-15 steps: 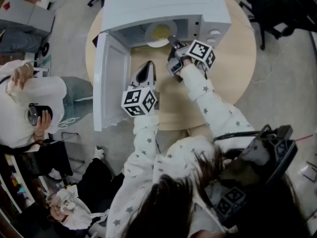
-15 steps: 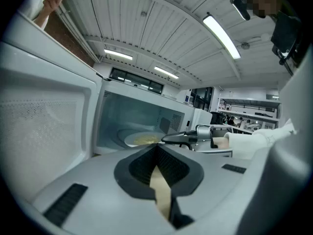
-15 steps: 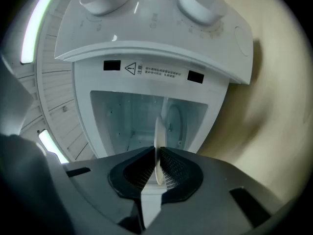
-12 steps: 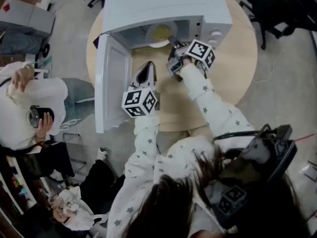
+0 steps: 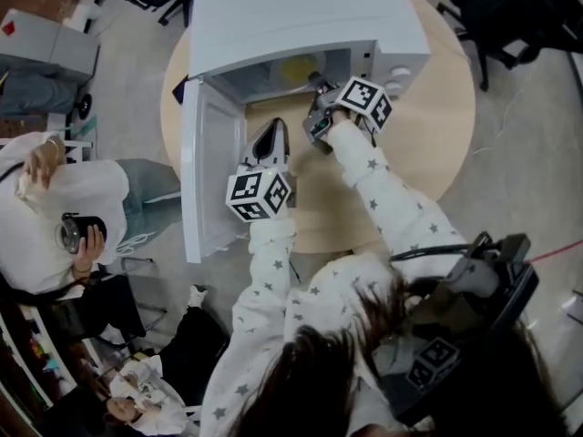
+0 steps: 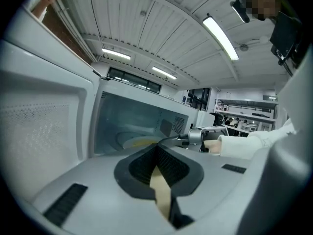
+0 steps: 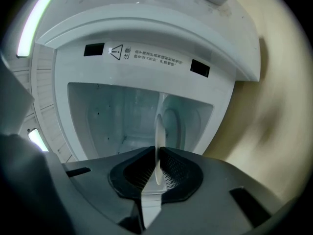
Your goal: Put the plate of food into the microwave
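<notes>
**Plate nearly home, door yet to shut**

Since half a second back, the plate has gone deeper into the microwave. Then its white rim stood out at the mouth of the oven; now only a patch of yellow food shows under the roof. The right gripper has pushed forward with it, and its jaws are clamped on the near rim of the plate, which its own view shows edge-on (that camera is rolled to one side).

The left gripper hangs over the table just in front of the opening. Its jaws are together with nothing in them, only a sliver of tabletop visible below the pads.

By my reading the carrying is almost done. What remains is to set the plate down, let go, draw the right gripper out and swing the door closed; it stands wide open to the left.

Whether the plate already rests on the oven floor I cannot tell. The roof hides most of it from above, and the right gripper view shows no food.
</notes>
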A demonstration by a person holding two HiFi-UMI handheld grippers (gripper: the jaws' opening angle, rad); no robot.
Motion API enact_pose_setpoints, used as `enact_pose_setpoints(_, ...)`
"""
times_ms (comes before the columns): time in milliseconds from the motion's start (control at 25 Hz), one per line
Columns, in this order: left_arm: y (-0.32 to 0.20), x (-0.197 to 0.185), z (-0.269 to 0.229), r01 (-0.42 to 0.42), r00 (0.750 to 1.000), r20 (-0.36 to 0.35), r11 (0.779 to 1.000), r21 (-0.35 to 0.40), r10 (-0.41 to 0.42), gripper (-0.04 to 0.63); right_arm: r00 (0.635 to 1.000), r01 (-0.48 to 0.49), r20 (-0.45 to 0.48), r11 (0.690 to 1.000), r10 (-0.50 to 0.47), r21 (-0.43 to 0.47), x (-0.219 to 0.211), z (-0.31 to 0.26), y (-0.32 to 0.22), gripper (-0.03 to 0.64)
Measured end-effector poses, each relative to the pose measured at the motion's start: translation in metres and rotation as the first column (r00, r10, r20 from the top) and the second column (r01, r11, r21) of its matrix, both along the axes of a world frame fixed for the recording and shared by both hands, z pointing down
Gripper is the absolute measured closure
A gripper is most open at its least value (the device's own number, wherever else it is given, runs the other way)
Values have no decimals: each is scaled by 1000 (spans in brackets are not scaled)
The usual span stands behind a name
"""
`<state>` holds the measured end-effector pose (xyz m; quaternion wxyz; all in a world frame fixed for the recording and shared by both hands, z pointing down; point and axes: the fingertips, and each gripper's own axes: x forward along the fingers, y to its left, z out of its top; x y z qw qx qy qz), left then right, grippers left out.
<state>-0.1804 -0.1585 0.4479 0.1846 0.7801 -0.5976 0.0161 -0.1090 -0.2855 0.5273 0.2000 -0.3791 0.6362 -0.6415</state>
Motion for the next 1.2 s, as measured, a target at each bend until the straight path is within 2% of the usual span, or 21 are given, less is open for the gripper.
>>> enact_pose_setpoints(200,-5,-4,1,-8,1000,-2,1000,0,8,594,995,36,-91,999,-35,8,-5,4,-4,594)
enact_pose_setpoints(400,-8,-9,1,-13,1000,-17,1000,6,13,594,988,81,-138,995,-72,56,-13,1,-10,592)
enact_pose_setpoints(480,-9,-10,0,-15,1000,-21,1000,7,15,594,989,95,-117,993,-86,75,-17,-3,-13,522)
enact_pose_setpoints(560,-8,-11,0,-15,1000,-27,1000,7,15,594,990,95,-109,992,-86,82,-17,-4,-14,489)
enact_pose_setpoints(800,-7,-14,0,-16,999,-37,1000,10,16,594,969,141,-223,980,-107,142,-17,-9,-17,454)
enact_pose_setpoints(920,-6,-14,2,-19,999,-40,1000,8,20,594,940,177,-321,970,-116,167,-17,-9,-17,453)
enact_pose_setpoints(1040,-4,-12,2,-24,999,-42,1000,6,25,594,895,216,-430,958,-118,187,-15,-8,-15,453)
enact_pose_setpoints(1200,-2,-12,1,-26,999,-46,1000,4,26,594,796,295,-594,931,-115,215,-13,-11,-14,453)
